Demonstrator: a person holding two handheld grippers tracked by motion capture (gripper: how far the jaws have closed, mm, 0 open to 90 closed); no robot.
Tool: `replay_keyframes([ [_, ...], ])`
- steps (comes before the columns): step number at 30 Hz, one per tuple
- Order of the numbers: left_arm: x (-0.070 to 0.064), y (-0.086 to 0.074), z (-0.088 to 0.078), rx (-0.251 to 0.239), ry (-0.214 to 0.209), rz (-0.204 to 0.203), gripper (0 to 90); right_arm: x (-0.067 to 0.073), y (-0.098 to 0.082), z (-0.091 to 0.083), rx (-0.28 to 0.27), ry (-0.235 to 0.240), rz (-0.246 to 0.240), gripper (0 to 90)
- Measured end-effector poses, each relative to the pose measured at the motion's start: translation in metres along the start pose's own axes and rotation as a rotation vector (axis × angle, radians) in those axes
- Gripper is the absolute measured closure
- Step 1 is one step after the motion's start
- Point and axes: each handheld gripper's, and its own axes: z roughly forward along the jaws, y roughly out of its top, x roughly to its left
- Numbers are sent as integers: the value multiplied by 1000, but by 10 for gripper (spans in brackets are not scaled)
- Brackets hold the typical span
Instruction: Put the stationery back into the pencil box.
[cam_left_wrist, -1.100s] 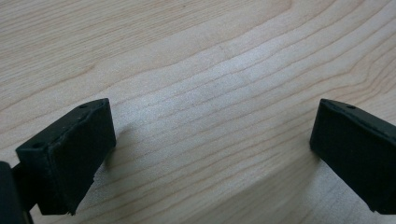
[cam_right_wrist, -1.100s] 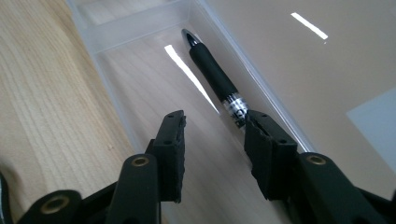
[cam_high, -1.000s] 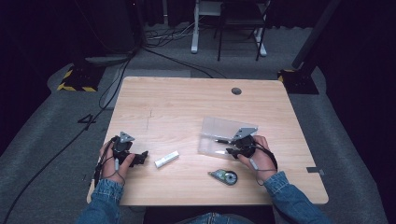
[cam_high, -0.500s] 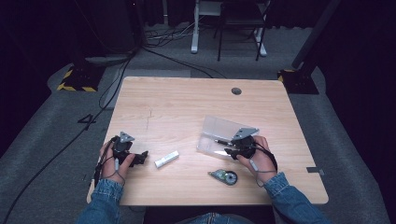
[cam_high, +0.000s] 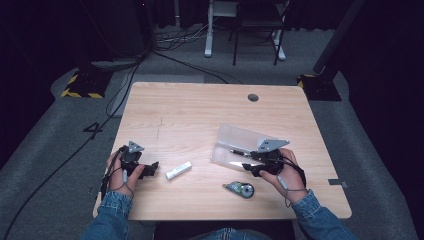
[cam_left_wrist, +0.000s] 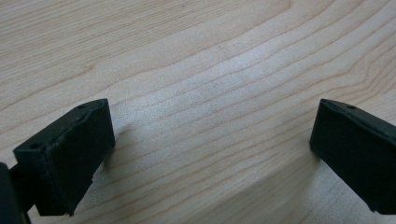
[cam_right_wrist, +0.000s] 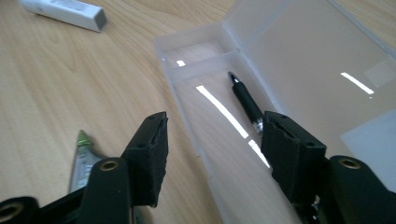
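Pen (cam_right_wrist: 246, 101), black and slim, lies in clear case (cam_right_wrist: 299, 70); right gripper (cam_right_wrist: 212, 154) just opened, empty.

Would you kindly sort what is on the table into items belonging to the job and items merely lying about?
In the job:
- clear plastic pencil case, lid open
- black pen inside it
- right tool

Lying about:
- white eraser stick
- green correction-tape dispenser
- left tool
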Motion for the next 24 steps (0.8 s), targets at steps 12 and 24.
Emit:
replay_keyframes([
  [12,0,0,0,-1,0,-2,1,23,-7,-13,1,96,0,322],
  [24,0,0,0,-1,-1,-2,1,36,-23,-2,94,152,-5,222],
])
